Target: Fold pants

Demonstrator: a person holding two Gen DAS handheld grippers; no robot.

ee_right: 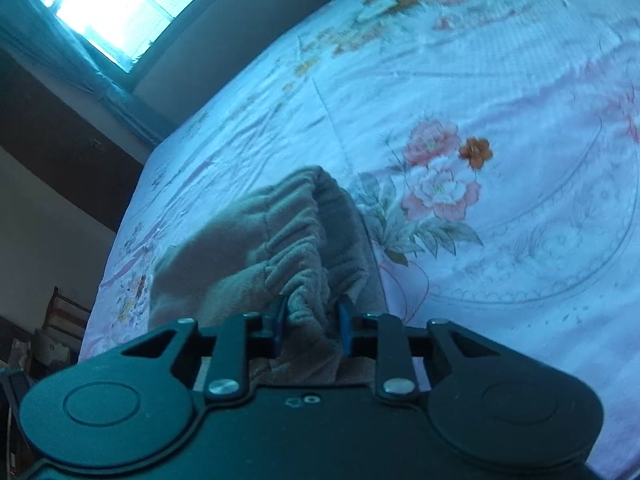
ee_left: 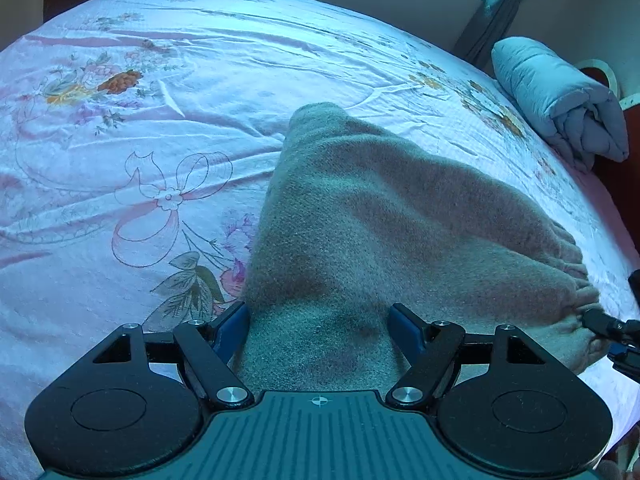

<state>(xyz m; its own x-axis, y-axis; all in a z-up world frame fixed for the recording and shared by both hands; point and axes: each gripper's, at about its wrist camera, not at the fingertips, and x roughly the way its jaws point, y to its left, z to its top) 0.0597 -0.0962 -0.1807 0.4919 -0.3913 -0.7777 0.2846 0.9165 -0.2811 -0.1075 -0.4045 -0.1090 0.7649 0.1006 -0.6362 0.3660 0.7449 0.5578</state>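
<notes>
Left gripper [ee_left: 320, 322]: jaws stood wide apart, straddling the grey pants [ee_left: 360, 208].
Right gripper [ee_right: 312, 320]: clamped on the gathered waistband [ee_right: 296, 240].
Surface: floral bedsheet [ee_left: 140, 140].

grey-brown fleece pants [ee_left: 360, 216] on a bed sheet [ee_left: 120, 160] of pale pink printed with pink and orange flowers, green leaves and ribbon bows; light blue quilt [ee_left: 560, 96] rolled far right.
</notes>
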